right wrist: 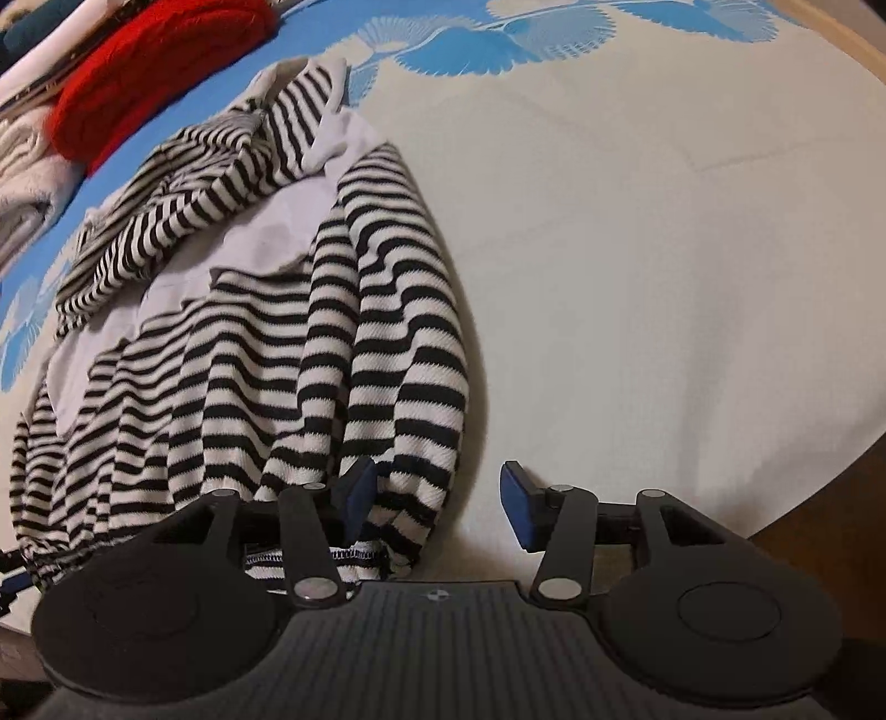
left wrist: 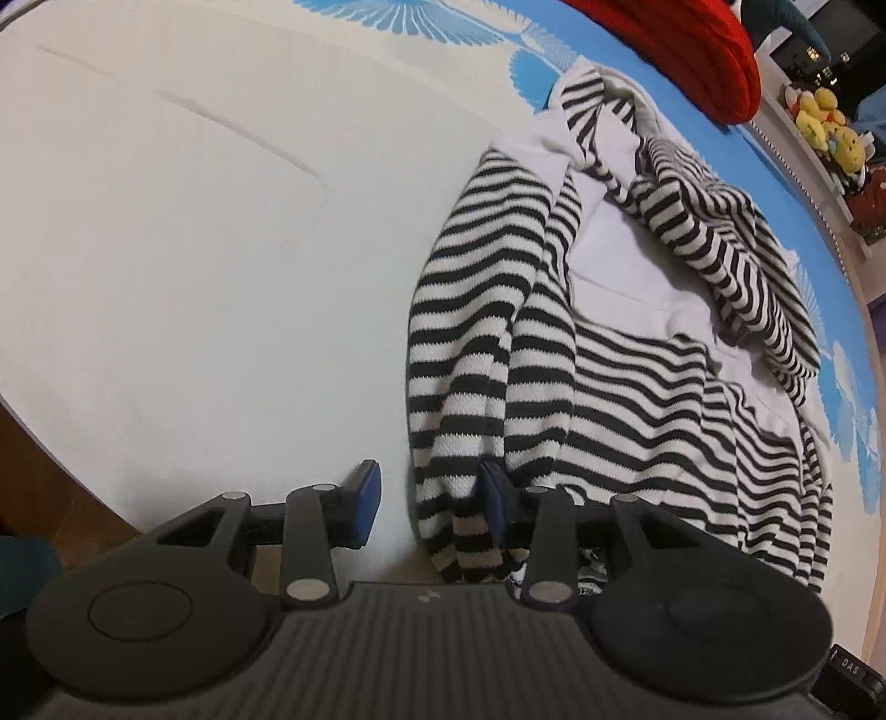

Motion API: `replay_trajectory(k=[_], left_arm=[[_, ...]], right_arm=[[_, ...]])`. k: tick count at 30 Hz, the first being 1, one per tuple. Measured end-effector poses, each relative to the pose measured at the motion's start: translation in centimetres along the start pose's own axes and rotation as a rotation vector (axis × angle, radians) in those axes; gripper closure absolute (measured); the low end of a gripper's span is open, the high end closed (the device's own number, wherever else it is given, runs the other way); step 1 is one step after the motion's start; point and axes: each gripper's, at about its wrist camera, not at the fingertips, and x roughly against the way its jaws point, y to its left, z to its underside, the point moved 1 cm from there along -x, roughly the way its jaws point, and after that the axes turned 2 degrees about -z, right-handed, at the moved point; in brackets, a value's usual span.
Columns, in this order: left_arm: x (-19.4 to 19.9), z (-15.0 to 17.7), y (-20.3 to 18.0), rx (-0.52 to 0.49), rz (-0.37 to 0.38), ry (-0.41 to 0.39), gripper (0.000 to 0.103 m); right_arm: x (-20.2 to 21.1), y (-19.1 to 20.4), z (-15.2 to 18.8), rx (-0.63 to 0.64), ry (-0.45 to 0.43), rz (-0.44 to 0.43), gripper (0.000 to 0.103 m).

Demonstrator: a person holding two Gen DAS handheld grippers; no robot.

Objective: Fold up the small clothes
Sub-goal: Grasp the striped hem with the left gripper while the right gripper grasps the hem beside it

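A black-and-white striped knit garment [left wrist: 609, 343] with a white inner layer lies crumpled on a cream bed cover; it also shows in the right wrist view [right wrist: 277, 332]. My left gripper [left wrist: 429, 507] is open, its jaws wide apart, with the garment's near hem edge between them, against the right pad. My right gripper [right wrist: 437, 507] is open too, with the garment's other near hem corner lying between its jaws by the left pad. Neither grips the cloth.
A red knit item [left wrist: 692, 50] lies at the far edge, also seen in the right wrist view [right wrist: 149, 72] beside folded white clothes [right wrist: 27, 160]. The cover [left wrist: 194, 249] has blue floral print far off. Stuffed toys [left wrist: 825, 127] sit beyond the bed. Wooden floor shows at the corners.
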Motion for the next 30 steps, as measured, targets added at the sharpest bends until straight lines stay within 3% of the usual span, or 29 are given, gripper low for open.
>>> replay_trajectory(k=[4, 6, 7, 8, 9, 10, 12, 20, 30], left_arm=[[-0.2, 0.1, -0.3, -0.006, -0.007, -0.008, 0.060], [-0.2, 0.3, -0.5, -0.011, -0.009, -0.010, 0.061], [-0.2, 0.3, -0.6, -0.018, -0.008, -0.009, 0.062], [-0.2, 0.4, -0.7, -0.027, -0.007, -0.006, 0.065], [-0.3, 0.5, -0.9, -0.039, 0.000, -0.001, 0.081], [-0.3, 0.6, -1.1, -0.053, 0.008, 0.005, 0.094], [-0.1, 0.8, -1.3, -0.076, 0.004, -0.009, 0.098], [2.9, 1.1, -2.3, -0.133, 0.034, -0.110, 0.100], [15.3, 2.1, -4.3, -0.289, 0.249, -0.313, 0.101]], right_arm=[[-0.5, 0.6, 0.1, 0.036, 0.002, 0.004, 0.055], [-0.6, 0.9, 0.2, 0.054, 0.003, -0.006, 0.075], [-0.6, 1.0, 0.3, 0.063, 0.005, -0.017, 0.079], [-0.6, 1.2, 0.3, 0.073, 0.001, -0.020, 0.086], [-0.5, 1.3, 0.3, 0.083, -0.007, -0.019, 0.091], [-0.4, 1.3, 0.3, 0.088, -0.012, -0.019, 0.092], [-0.2, 1.1, 0.3, 0.076, -0.017, -0.029, 0.095], [3.4, 0.1, -0.6, 0.004, -0.136, -0.117, 0.097], [16.5, -1.0, -2.1, 0.045, -0.374, -0.301, 0.098]])
